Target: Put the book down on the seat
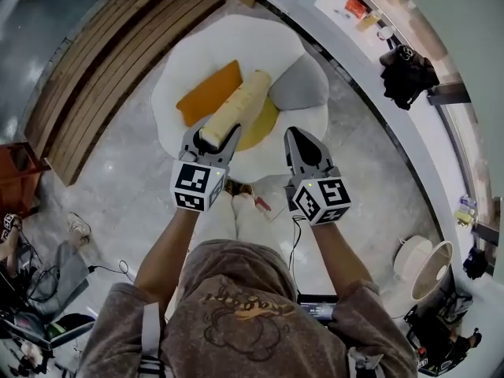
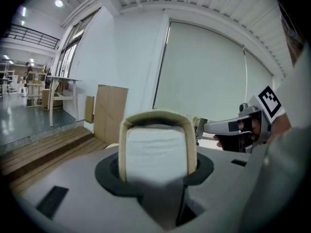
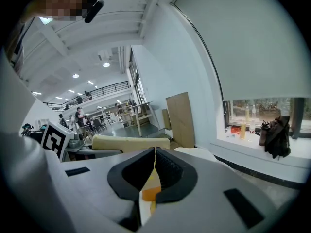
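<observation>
White book [image 2: 156, 152] pages show only in left gripper view.

The head view looks steeply down from above onto the left gripper [image 1: 213, 135], the right gripper [image 1: 300, 135] and the white seat [image 1: 187, 60]. Each gripper view looks nearly level along its jaws, close up. Both share the book [image 2: 158, 147] and the far cardboard sheet [image 2: 111, 113].

Gripping the near end of a cream book [image 1: 236, 107] in the jaws of the left gripper [image 1: 214, 138], held out over a white, egg-shaped seat [image 1: 197, 50]. On the seat, under and beside the book: an orange cushion [image 1: 209, 93], a grey cushion [image 1: 305, 83], a yellow round patch [image 1: 264, 124]. To the right, apart from the book, the right gripper [image 1: 298, 138], jaws together, nothing between them. Up left, wooden decking [image 1: 118, 53].
</observation>
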